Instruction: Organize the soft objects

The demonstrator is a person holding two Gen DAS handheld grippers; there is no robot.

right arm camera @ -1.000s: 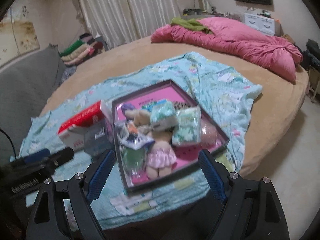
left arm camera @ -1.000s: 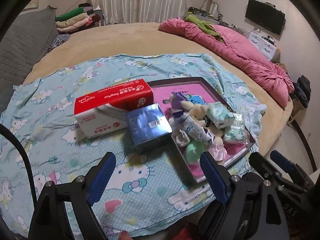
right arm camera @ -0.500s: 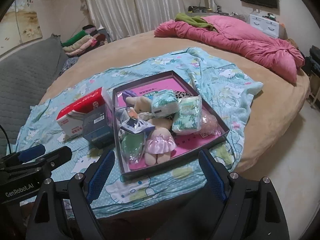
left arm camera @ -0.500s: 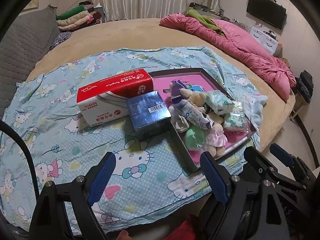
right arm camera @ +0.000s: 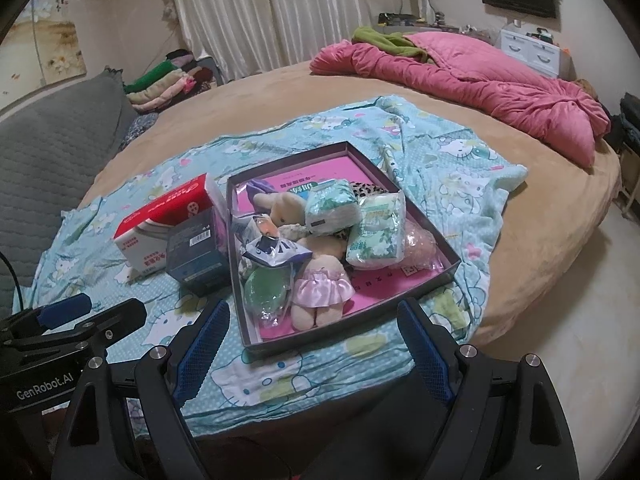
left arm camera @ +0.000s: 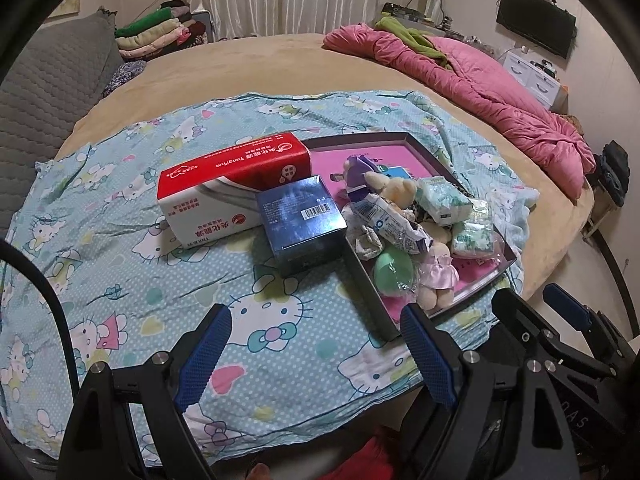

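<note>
My left claw (left arm camera: 316, 344) and right claw (right arm camera: 314, 340) both gape wide and empty above the bed's blanket (left arm camera: 120, 240), near the tray (right arm camera: 448, 264) of soft toys.

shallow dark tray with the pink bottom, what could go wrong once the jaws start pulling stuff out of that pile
1. The shallow dark tray with the pink bottom is heaped; the soft toy in a pink skirt lies under a crinkly white and purple packet, so lifting one may drag the other out.
2. The shiny blue box sits tight against the tray's left wall, leaving little room for a jaw there.
3. The tray lies near the bed's edge, so a spilled item could drop to the floor.
</note>
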